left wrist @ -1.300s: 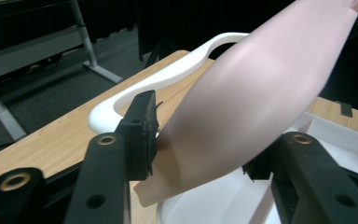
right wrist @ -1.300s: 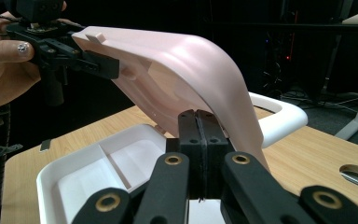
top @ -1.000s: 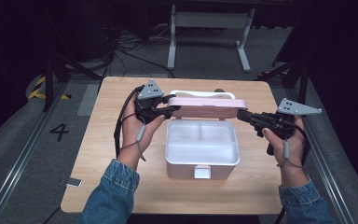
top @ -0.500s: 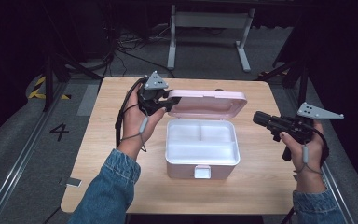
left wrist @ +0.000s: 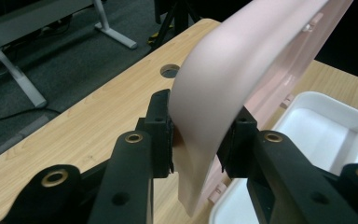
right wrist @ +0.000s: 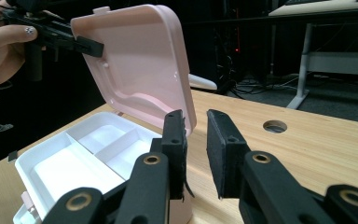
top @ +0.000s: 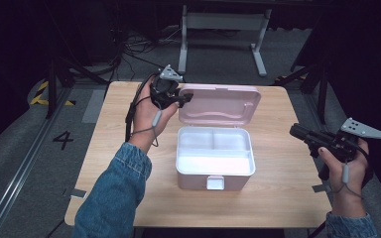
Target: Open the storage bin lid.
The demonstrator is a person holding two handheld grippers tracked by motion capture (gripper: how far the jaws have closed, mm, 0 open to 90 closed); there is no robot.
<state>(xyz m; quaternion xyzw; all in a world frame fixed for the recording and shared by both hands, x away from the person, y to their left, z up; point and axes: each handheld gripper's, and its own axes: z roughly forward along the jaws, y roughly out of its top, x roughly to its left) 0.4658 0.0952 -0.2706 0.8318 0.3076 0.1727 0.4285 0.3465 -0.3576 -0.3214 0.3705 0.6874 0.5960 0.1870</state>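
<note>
One pink lid (top: 221,103), one box (top: 215,159), two grippers.

Beyond the left tongs a round cable hole (left wrist: 169,71) pierces the wooden table (top: 278,198), a white metal desk frame (top: 223,29) stands farther off on the grey floor, and a painted number 4 (top: 62,140) lies to their left.

A rectangular light wooden table (top: 129,148) with rounded corners is seen standing on a grey floor (top: 25,163). A pink plastic box with a white divided inner tray (top: 215,161) is set directly on its middle, the lid raised toward twelve o'clock. A round hole (right wrist: 275,126) is cut through the tabletop.
</note>
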